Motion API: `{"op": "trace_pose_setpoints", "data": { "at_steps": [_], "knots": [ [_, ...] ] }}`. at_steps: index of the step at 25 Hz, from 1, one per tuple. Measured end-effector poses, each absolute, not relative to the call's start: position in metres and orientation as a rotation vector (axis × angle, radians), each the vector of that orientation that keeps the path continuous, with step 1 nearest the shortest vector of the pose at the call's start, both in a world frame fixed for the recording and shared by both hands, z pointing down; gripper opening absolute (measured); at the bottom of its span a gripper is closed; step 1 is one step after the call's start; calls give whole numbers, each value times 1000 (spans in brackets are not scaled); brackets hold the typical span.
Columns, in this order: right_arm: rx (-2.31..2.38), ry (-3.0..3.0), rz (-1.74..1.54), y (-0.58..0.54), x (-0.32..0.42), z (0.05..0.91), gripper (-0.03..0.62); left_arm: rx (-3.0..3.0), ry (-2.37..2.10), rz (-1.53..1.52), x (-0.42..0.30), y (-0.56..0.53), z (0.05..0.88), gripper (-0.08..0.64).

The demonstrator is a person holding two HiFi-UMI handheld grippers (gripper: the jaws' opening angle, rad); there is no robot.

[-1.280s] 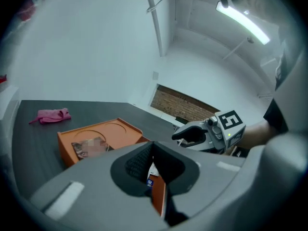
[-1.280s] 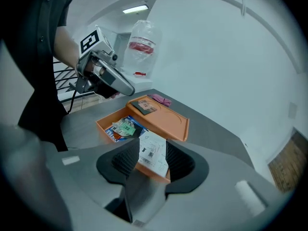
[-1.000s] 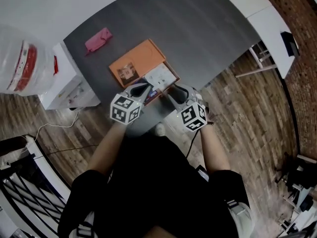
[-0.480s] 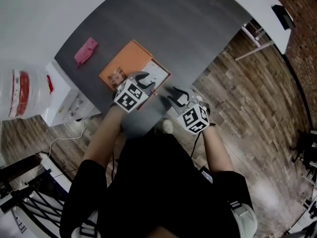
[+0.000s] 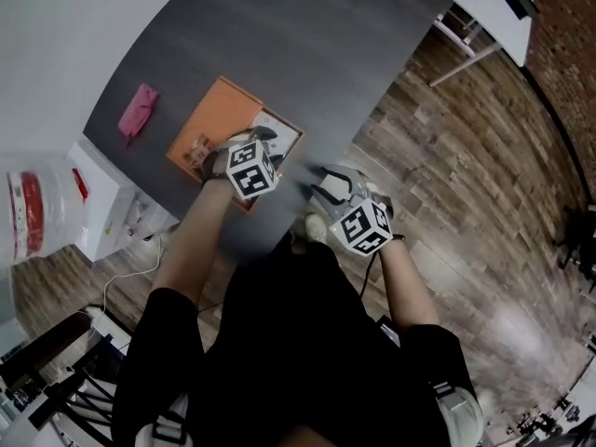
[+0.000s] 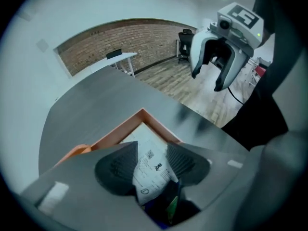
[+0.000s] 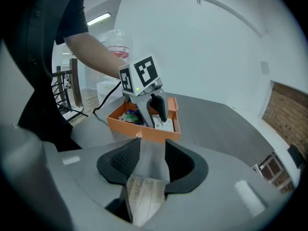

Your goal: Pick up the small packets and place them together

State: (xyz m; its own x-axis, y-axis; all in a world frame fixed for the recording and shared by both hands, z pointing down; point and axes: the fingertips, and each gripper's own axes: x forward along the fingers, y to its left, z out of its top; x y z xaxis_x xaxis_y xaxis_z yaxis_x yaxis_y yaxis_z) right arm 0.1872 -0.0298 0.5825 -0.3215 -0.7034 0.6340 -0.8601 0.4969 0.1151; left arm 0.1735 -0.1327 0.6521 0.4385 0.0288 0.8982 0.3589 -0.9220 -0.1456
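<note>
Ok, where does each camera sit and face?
Head view: on the person's head, steeply down at grey table, orange box; forearms, torso show.
Left gripper view: on left gripper, down into the box; jaws, just opening, over a white slip.
Right gripper view: on right gripper, across the table at the box; open empty jaws.
All share the box.

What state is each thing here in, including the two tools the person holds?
Orange box: open, on the table.
Left tool: open, jaws just opened, pointing down into the box, gripping nothing.
Right tool: open, empty, near the table's edge.
White printed sheet: lying in the box, between the left tool's jaws, not pinched.
Coloured packets: lying in the box.
Pink pouch: lying on the table, apart from the box.
</note>
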Motion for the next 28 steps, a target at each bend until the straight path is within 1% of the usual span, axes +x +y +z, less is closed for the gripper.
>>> {"op": "trace_pose_setpoints", "data": {
  "at_steps": [3,11,14,20,24,25,28],
  "knots": [
    [1294,-2101,344,-24,190,585,166,-2314,-397,-1510,172,-130,663,192],
    [1324,-2096,371,-23,193,586,164,-2228,-401,-1538,175,-130,677,185],
    [1323,-2099,368,-25,194,584,161,-2225,-390,-1545,178,-131,676,152],
    [1299,-2113,353,-30,191,584,160,-2304,-328,-1581,171,-132,670,138],
    [1267,-2133,337,-36,186,584,156,-2401,-234,-1544,166,-135,661,128],
    [1258,-2139,332,-38,184,583,156,-2430,-213,-1530,165,-135,657,97],
    [1240,-2155,315,-43,180,581,155,-2491,-179,-1492,164,-133,649,89]
  ]
}}
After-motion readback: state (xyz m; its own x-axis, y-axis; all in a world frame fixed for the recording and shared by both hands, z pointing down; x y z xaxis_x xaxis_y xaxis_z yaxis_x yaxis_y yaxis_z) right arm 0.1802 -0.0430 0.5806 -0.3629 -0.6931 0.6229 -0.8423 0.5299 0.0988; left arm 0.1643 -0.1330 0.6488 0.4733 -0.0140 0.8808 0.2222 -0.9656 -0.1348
